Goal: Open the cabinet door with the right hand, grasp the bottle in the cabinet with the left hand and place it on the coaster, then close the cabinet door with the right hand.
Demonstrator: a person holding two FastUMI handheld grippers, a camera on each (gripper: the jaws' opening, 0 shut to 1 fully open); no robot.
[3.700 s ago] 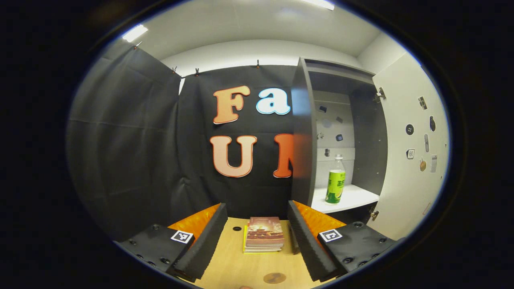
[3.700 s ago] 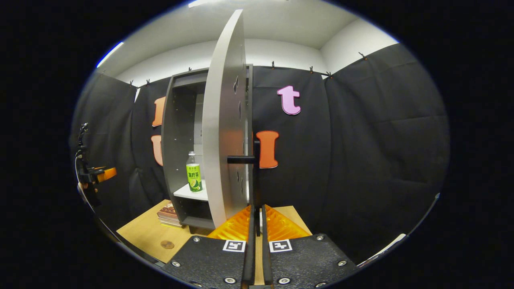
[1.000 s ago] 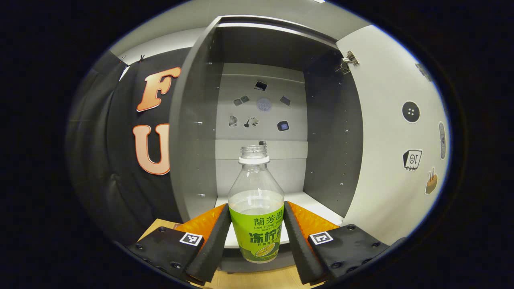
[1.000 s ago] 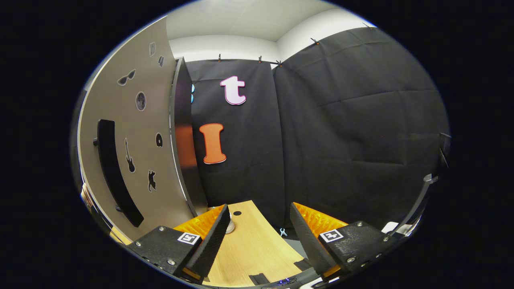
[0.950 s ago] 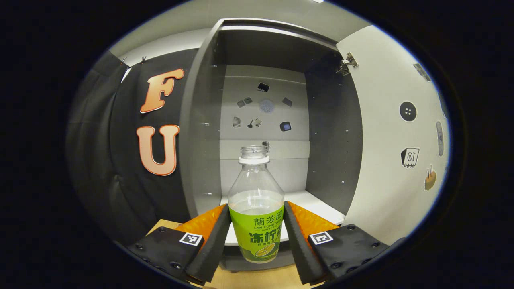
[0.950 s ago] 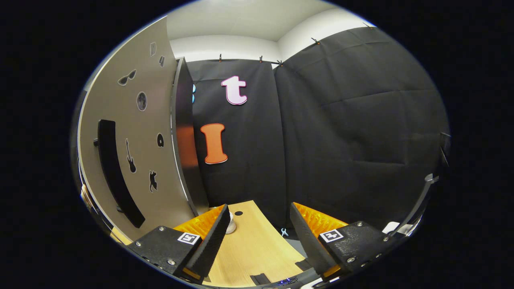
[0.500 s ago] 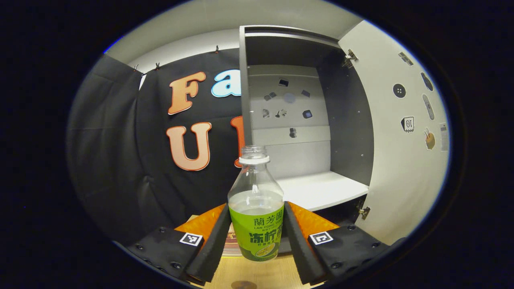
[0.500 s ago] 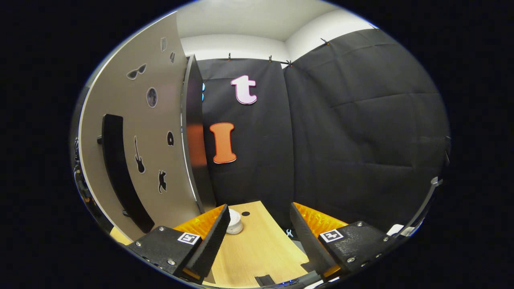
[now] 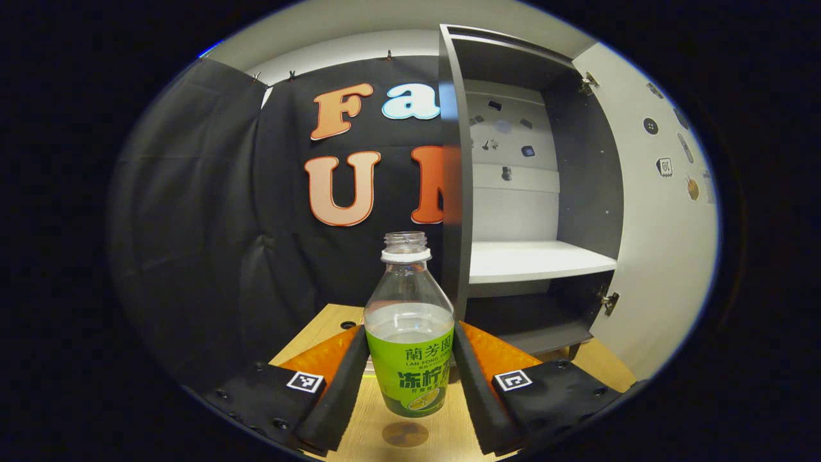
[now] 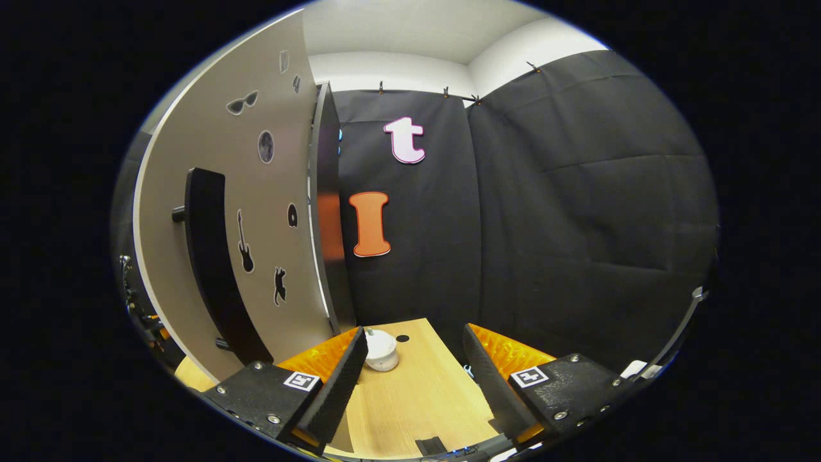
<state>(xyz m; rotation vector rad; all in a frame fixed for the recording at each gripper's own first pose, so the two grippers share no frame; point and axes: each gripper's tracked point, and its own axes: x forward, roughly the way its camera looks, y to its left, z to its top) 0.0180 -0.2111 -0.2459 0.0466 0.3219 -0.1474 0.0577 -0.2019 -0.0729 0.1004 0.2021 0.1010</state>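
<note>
— Looks like a staged recording booth, not a lived-in home?

— Yes. Walled on three sides with black cloth (image 10: pixel 577 212), hung by small clips from a rail under a plain white ceiling (image 10: pixel 397 25).

— And the furniture?

— Sparse. Just a light wooden table (image 10: pixel 410 398) carrying a small grey cabinet (image 9: pixel 577 160) with a single white shelf (image 9: pixel 532 260).

— Anything homely?

— Only stickers: sunglasses, a guitar, a cat on the outside of the open cabinet door (image 10: pixel 256 212), more on the back panel. Tracking-marker squares on the tools, too, pointing to a data-collection set-up.
</note>
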